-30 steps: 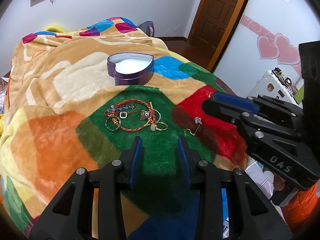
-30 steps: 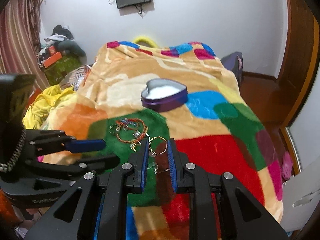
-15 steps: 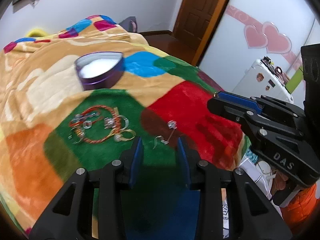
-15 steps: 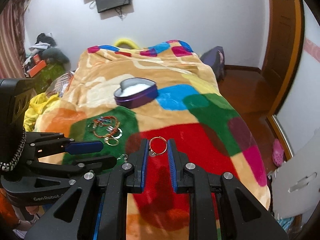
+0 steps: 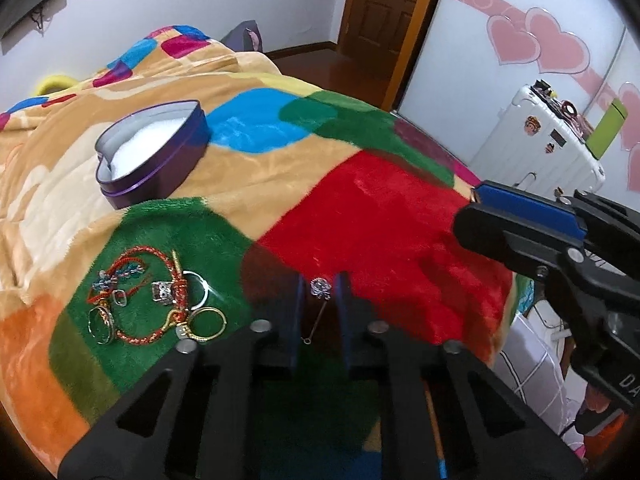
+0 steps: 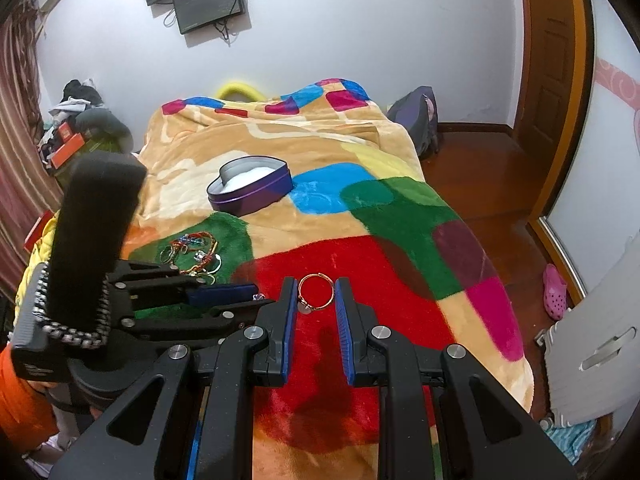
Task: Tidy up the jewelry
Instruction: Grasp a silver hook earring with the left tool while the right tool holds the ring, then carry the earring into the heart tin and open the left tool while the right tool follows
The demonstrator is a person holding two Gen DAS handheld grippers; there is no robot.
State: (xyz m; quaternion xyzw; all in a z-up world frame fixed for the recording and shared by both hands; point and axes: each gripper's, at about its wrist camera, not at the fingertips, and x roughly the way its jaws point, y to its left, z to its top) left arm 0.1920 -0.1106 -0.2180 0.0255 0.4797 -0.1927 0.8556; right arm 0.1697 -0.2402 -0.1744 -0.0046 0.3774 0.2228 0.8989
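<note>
My right gripper [image 6: 316, 294] is shut on a gold ring with a small charm [image 6: 315, 296] and holds it above the red patch of the blanket. My left gripper [image 5: 320, 292] is open, its fingers on either side of a silver earring [image 5: 319, 300] lying on the blanket. A pile of jewelry [image 5: 154, 294] with a red braided cord, rings and beads lies on the green patch to the left; it also shows in the right wrist view [image 6: 192, 254]. An open purple heart-shaped tin [image 5: 154, 160] with a white lining sits further back; it also shows in the right wrist view [image 6: 250, 190].
The patchwork blanket [image 6: 360, 208] covers a bed. A white suitcase [image 5: 548, 140] stands at the right, past the bed's edge. A wooden door [image 6: 556, 80] and bare floor are on the right, a clothes heap [image 6: 80, 120] on the left.
My right gripper has lifted and moved right with the gold ring in it. My left gripper has moved right from the jewelry pile to the silver earring, which now lies between its fingers.
</note>
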